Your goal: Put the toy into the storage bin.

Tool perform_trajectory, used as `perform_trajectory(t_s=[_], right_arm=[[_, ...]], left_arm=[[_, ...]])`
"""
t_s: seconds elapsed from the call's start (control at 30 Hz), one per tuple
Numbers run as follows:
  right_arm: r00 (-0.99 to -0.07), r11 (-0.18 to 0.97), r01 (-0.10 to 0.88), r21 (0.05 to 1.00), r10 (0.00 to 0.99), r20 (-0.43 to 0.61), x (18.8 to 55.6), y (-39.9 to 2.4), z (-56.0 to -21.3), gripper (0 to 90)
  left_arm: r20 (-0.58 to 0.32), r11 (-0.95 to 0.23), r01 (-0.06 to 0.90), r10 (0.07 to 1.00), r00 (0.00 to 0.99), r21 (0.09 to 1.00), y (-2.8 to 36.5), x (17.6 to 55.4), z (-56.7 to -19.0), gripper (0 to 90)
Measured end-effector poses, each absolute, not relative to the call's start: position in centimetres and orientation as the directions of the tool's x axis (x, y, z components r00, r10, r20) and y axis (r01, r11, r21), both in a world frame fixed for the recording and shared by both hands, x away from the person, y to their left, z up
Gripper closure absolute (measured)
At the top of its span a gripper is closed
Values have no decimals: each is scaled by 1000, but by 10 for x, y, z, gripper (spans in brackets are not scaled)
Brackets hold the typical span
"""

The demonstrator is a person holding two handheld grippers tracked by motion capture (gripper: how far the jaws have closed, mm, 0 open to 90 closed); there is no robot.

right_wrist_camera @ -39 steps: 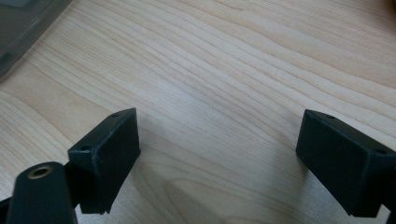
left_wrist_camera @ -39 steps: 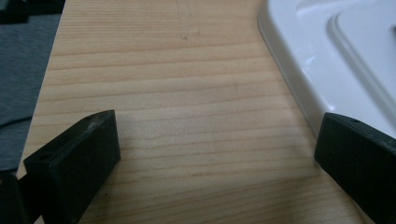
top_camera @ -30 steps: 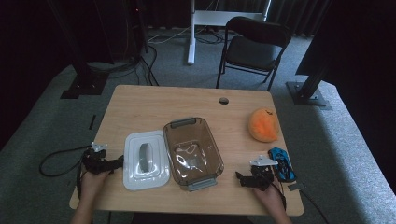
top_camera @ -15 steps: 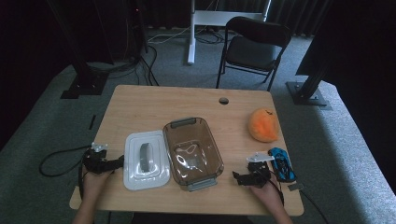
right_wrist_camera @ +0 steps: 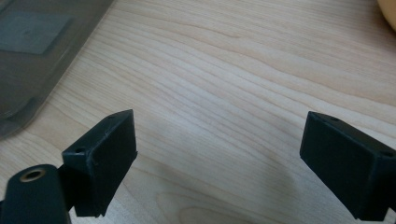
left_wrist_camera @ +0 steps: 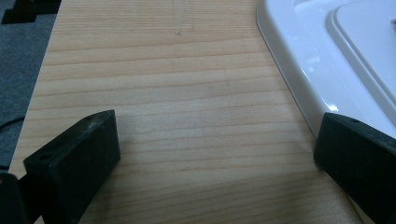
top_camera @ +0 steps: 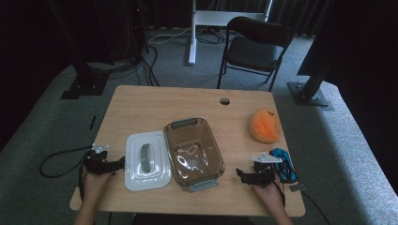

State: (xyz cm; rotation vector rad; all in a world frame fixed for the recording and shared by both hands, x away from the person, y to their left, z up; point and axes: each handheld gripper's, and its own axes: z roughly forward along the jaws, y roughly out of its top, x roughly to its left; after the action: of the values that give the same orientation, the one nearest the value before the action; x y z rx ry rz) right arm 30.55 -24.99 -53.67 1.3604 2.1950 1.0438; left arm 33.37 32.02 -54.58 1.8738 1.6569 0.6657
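Note:
A smoky clear container [top_camera: 193, 152] with grey end handles stands at the table's middle front. A white lid [top_camera: 148, 160] with a grey handle lies flat on its left. My left gripper [top_camera: 118, 163] rests at the table's left edge, open, its jaws pointing at the lid. In the left gripper view the left gripper [left_wrist_camera: 219, 158] has bare wood between its jaws and the lid's rim [left_wrist_camera: 299, 70] just past the right jaw. My right gripper [top_camera: 242, 175] is open, a little right of the container. In the right gripper view the right gripper [right_wrist_camera: 219, 158] spans bare wood, with the container's corner [right_wrist_camera: 32, 56] at the upper left.
An orange round soft thing [top_camera: 265, 125] sits at the right of the wooden table [top_camera: 159, 105], and a blue object [top_camera: 284, 165] lies beside my right hand. A cable hole [top_camera: 225, 101] is near the far edge. A black chair [top_camera: 253, 47] stands beyond the table.
The right gripper has wobbled slightly in place near the container. The left gripper, lid and container have not moved.

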Motion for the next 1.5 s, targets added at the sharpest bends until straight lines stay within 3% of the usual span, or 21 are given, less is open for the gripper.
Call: perform_trajectory(t_s=[0.77,1.5], right_arm=[[-450,226,591,774,889,85,312,-260,-502,105],[-333,142,560,816,941,65,346,-291,-462,105]], left_arm=[[9,-101,722,991,130,685,320,335,-546,7],[10,-100,722,992,128,685,320,335,-546,7]])
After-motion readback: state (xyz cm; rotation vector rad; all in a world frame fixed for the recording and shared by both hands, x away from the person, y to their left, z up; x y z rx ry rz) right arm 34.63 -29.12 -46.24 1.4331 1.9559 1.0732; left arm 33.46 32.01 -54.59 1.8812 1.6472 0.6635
